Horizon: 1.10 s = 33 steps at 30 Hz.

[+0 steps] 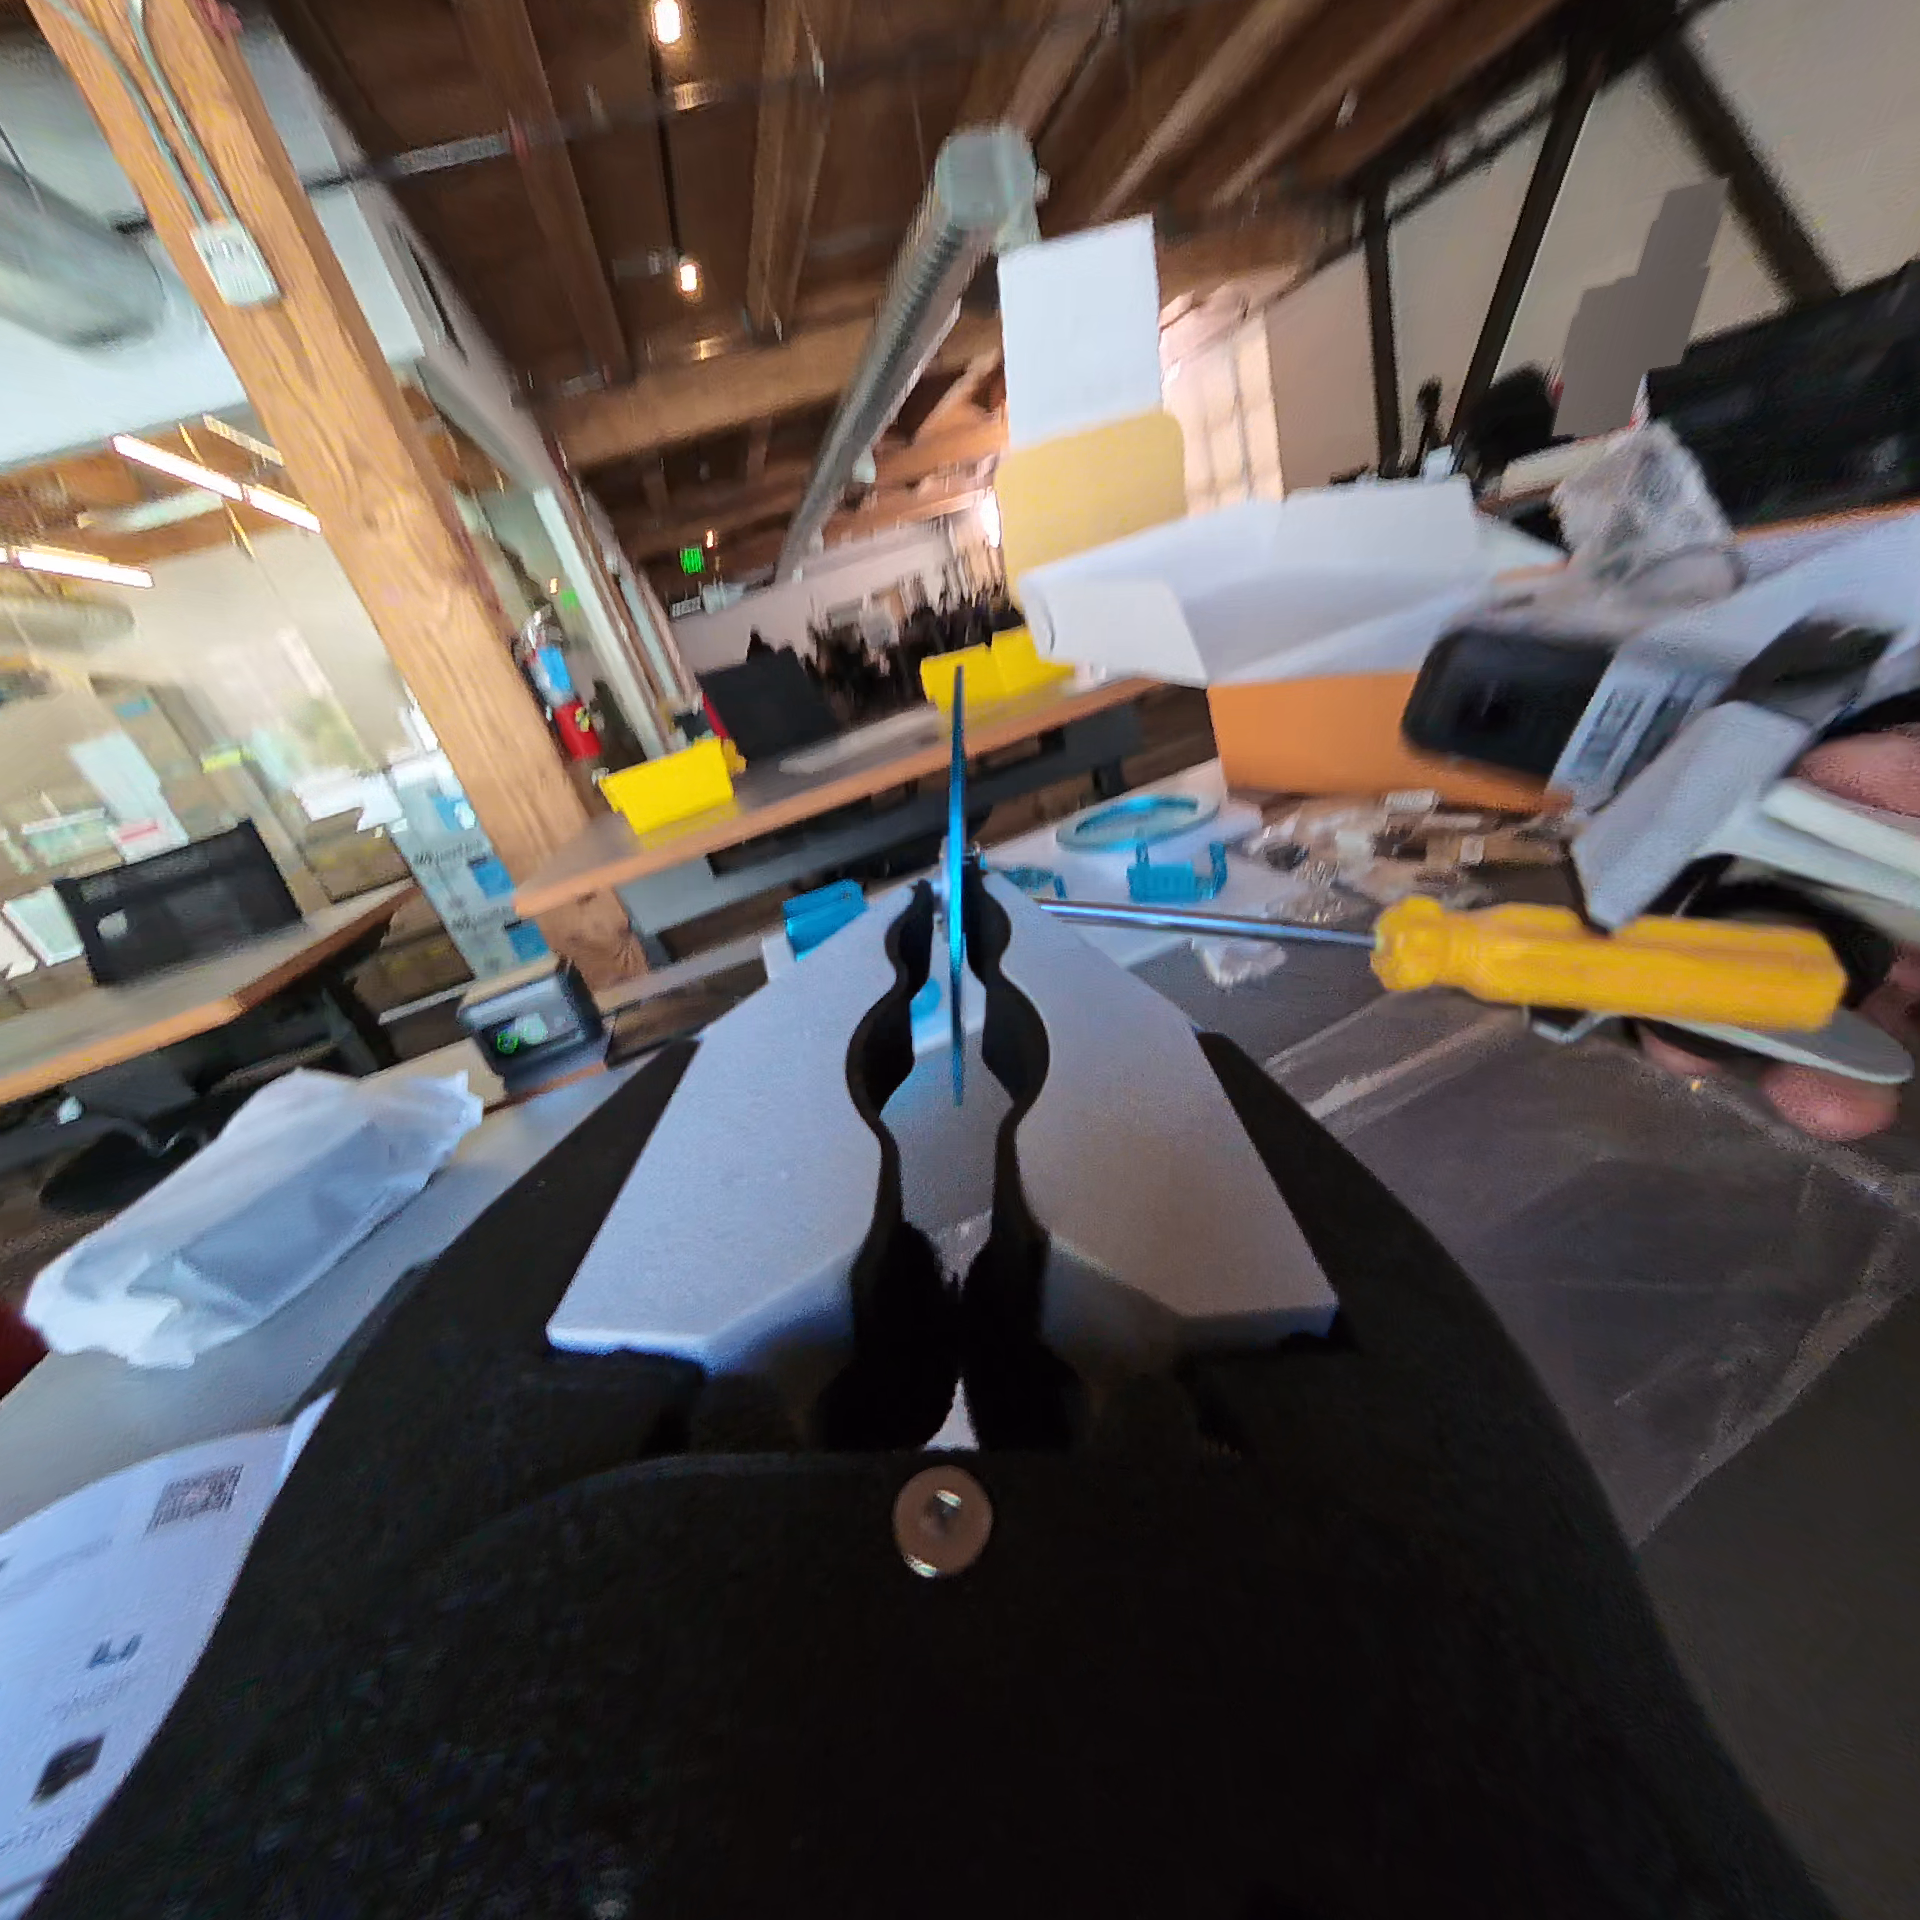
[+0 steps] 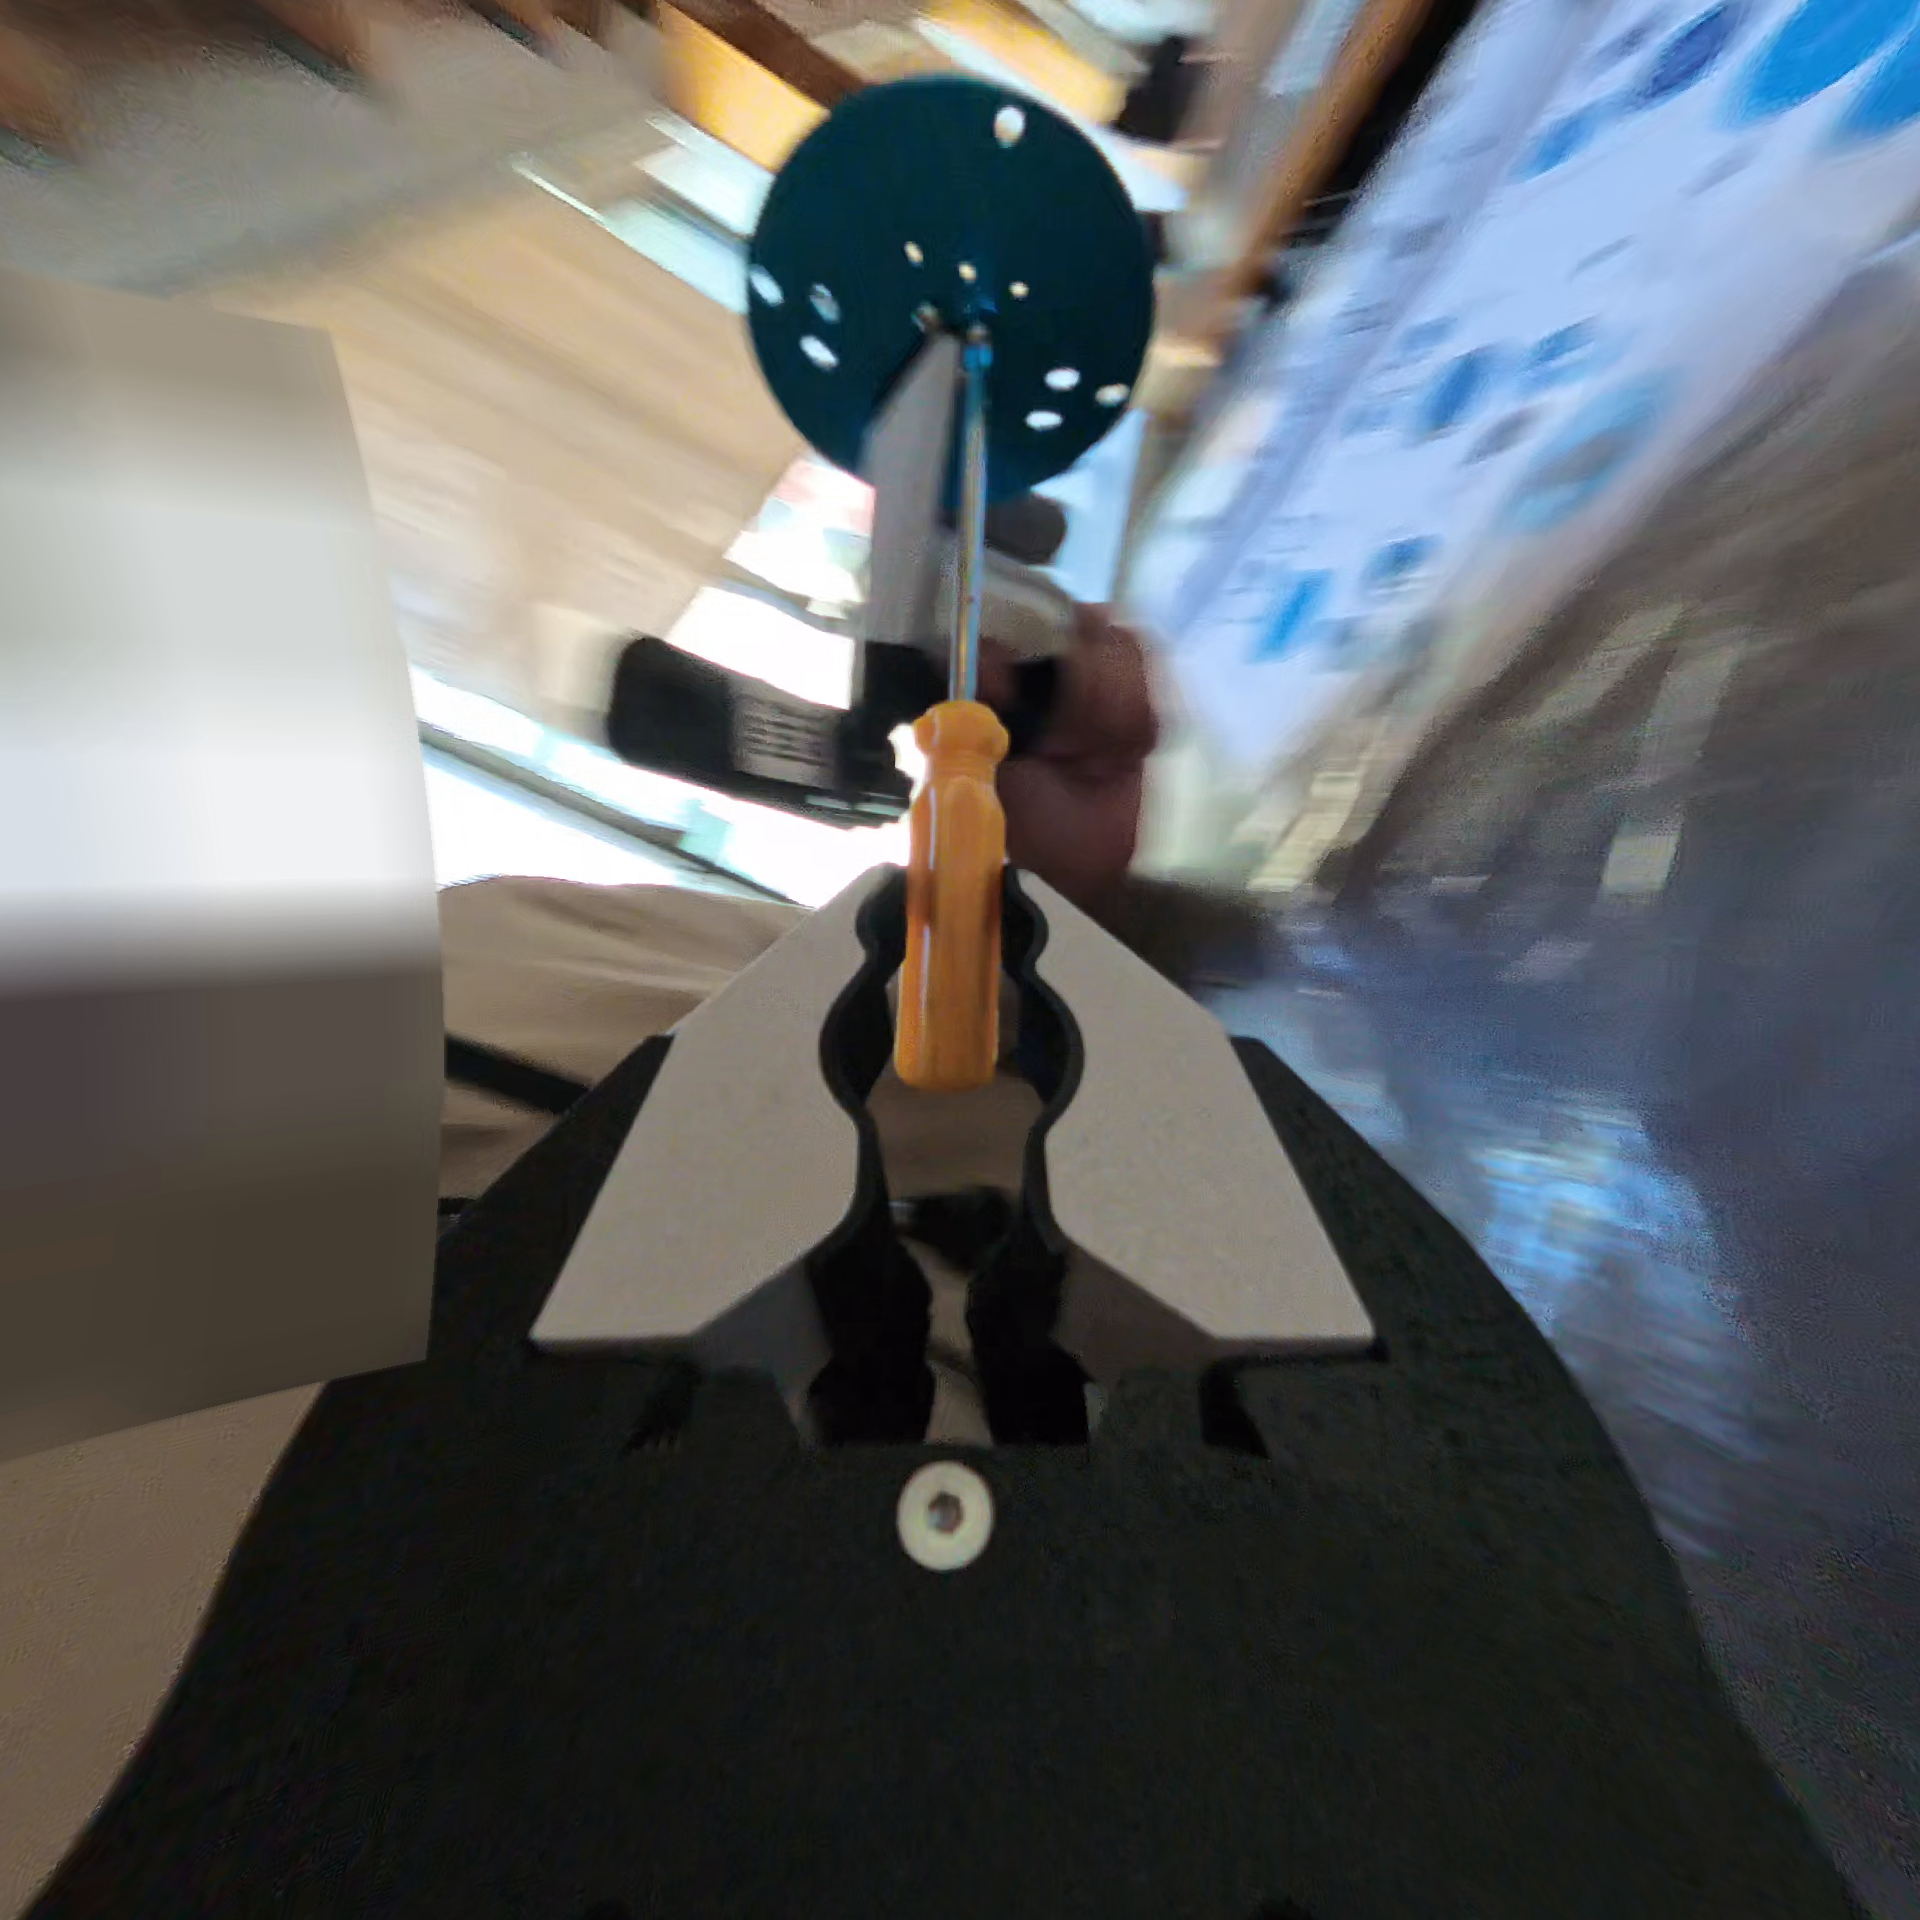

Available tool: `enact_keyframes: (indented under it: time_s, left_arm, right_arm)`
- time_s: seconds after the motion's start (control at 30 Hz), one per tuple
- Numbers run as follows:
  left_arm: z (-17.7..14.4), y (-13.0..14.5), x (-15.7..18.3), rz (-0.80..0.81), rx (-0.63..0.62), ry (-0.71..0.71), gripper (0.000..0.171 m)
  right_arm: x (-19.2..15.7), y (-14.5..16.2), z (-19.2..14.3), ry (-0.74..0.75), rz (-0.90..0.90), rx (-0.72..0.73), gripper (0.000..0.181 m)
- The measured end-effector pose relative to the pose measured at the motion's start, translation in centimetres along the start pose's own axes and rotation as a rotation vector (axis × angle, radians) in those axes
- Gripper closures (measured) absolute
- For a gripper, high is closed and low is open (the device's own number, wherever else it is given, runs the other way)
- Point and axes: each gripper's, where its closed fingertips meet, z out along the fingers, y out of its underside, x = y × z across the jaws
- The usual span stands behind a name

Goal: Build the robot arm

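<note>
My left gripper (image 1: 957, 894) is shut on a thin blue round plate (image 1: 957, 790), held upright and edge-on in the left wrist view. In the right wrist view the plate (image 2: 914, 187) shows its flat face with several holes. My right gripper (image 2: 951, 883) is shut on the yellow handle of a screwdriver (image 2: 948, 914). The steel shaft runs forward and its tip meets the plate near its centre. In the left wrist view the screwdriver (image 1: 1600, 966) comes in from the right, held by the right gripper (image 1: 1704, 821) and a hand.
On the table behind lie a blue ring (image 1: 1138, 821), small blue brackets (image 1: 1179, 878), small bagged parts (image 1: 1351, 842) and an orange and white box (image 1: 1320, 727). A clear plastic bag (image 1: 249, 1205) lies at left. A wooden post (image 1: 343, 457) and desks with yellow bins (image 1: 670, 790) stand behind. The gap from one gripper's tips to the other's is roughly 11 cm.
</note>
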Motion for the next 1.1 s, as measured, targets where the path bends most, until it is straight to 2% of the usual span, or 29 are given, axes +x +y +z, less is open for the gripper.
enact_keyframes:
  time_s: [0.03,0.07,0.1,0.23,0.4,0.47,0.6,0.7,0.83,1.1]
  left_arm:
    - [-0.3,-0.8,-0.1,-0.010,0.045,0.012,0.166]
    - [-0.6,-1.3,0.0,-0.026,0.079,0.032,0.166]
    - [-0.7,-1.5,0.0,-0.035,0.091,0.048,0.166]
    - [-0.9,-1.3,-0.4,-0.021,0.090,0.043,0.166]
    - [-0.6,0.8,-2.3,-0.048,-0.017,-0.026,0.166]
    - [0.0,2.6,-2.6,-0.094,-0.107,-0.031,0.166]
    - [0.8,6.4,-2.4,-0.211,-0.300,-0.025,0.166]
    - [1.0,7.7,-2.1,-0.240,-0.364,-0.018,0.166]
    - [1.2,8.3,-1.3,-0.247,-0.403,-0.003,0.166]
    - [1.6,8.5,0.3,-0.176,-0.438,0.021,0.166]
  right_arm:
    - [-1.3,-0.2,0.0,-0.166,0.134,0.028,0.165]
    - [-1.8,-0.2,-0.1,-0.269,0.226,0.033,0.165]
    - [-1.9,0.1,0.2,-0.310,0.260,0.021,0.165]
    - [-1.9,1.0,1.2,-0.288,0.228,-0.021,0.164]
    - [1.0,0.9,0.4,-0.009,0.039,-0.046,0.165]
    - [2.9,0.6,-0.2,0.209,-0.156,-0.074,0.165]
    - [6.1,-1.1,-2.5,0.739,-0.656,-0.152,0.165]
    - [6.7,-2.3,-3.7,1.011,-0.910,-0.210,0.165]
    - [7.3,-1.9,-3.7,1.151,-1.042,-0.310,0.164]
    - [7.2,-1.8,-3.5,1.164,-1.041,-0.311,0.164]
